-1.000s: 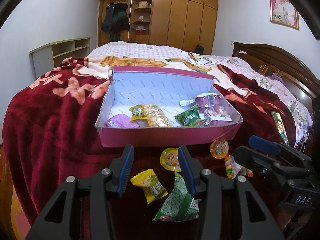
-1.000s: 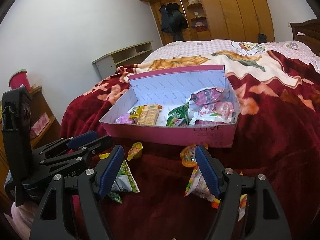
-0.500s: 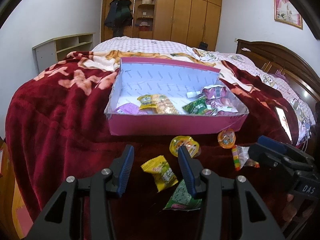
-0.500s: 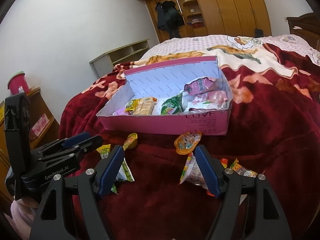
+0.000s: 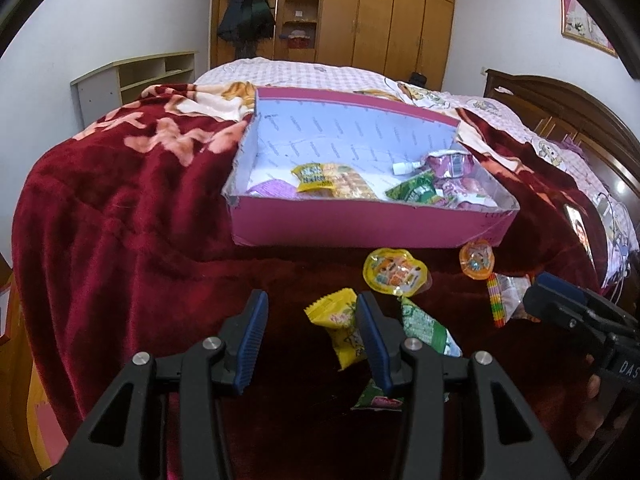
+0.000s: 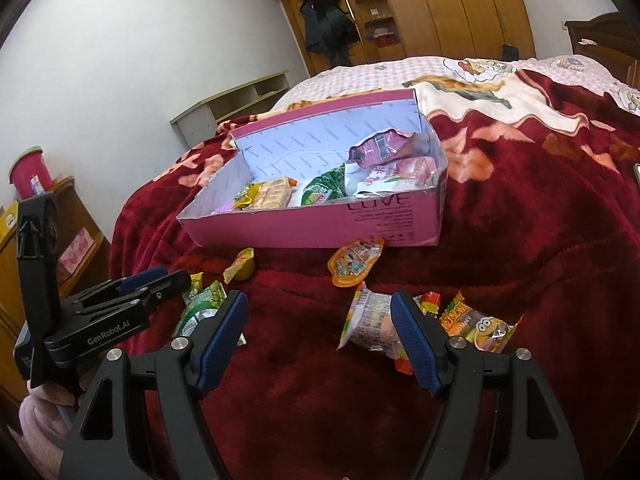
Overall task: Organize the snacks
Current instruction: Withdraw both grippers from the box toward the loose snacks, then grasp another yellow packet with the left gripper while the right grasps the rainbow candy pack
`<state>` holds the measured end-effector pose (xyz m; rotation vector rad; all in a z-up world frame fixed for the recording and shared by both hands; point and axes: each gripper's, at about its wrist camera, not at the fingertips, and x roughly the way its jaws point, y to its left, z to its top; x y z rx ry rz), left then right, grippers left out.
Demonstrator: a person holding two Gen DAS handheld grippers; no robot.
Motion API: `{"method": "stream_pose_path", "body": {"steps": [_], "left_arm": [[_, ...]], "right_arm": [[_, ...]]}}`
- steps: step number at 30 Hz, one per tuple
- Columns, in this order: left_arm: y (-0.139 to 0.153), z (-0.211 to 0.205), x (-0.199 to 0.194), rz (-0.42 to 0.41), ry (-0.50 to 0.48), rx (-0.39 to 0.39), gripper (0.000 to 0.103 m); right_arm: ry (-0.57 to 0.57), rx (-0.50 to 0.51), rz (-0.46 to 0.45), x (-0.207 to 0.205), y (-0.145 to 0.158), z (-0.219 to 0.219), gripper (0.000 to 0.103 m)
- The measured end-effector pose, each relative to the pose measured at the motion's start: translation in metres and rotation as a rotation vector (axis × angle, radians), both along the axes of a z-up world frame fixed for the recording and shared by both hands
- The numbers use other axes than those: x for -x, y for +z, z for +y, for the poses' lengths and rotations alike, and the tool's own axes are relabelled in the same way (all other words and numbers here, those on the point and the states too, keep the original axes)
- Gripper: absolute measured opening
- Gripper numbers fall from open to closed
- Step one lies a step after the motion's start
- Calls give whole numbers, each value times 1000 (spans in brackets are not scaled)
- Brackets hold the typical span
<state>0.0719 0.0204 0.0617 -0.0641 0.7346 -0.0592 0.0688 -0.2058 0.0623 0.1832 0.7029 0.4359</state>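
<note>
A pink box (image 5: 360,234) (image 6: 320,228) sits on the red blanket and holds several snack packets. Loose snacks lie in front of it: a yellow packet (image 5: 340,326), a green packet (image 5: 426,326) (image 6: 200,308), a yellow jelly cup (image 5: 394,271) (image 6: 242,268), an orange jelly cup (image 5: 476,260) (image 6: 354,262), a clear candy bag (image 6: 372,326) (image 5: 506,298) and a gummy bag (image 6: 478,326). My left gripper (image 5: 310,336) is open and empty, left of the yellow packet. My right gripper (image 6: 320,340) is open and empty, its right finger against the clear candy bag.
The red blanket (image 5: 120,220) covers the bed and drops off at the left edge. A phone (image 5: 580,232) lies on the bed at right. A dark headboard (image 5: 560,100), wardrobes (image 5: 380,20) and a low shelf (image 5: 132,80) stand beyond.
Both grippers have pulled back and up from the box, so the loose snacks sit farther ahead. The left gripper has shifted left of the yellow packet. Both stay open.
</note>
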Motion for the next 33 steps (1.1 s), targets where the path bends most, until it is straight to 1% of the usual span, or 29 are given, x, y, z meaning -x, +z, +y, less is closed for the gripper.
{"method": "stream_pose_path", "body": {"steps": [5, 11, 16, 18, 20, 25, 33], "left_arm": [[-6, -7, -2, 6, -20, 0, 48], [-11, -11, -2, -4, -12, -1, 47], [-12, -14, -2, -10, -20, 0, 40], [-13, -16, -3, -16, -24, -1, 35], [-14, -16, -3, -20, -33, 7, 27], [-13, -14, -3, -23, -32, 25, 27], [-6, -4, 1, -42, -2, 40, 27]], "right_arm": [[-8, -3, 5, 0, -3, -4, 75], [-15, 1, 3, 1, -4, -7, 75], [-18, 8, 1, 1, -5, -9, 75], [-22, 16, 0, 1, -6, -9, 75], [-29, 24, -1, 1, -8, -10, 75], [-56, 41, -3, -1, -10, -15, 75], [-98, 25, -17, -1, -9, -24, 75]]}}
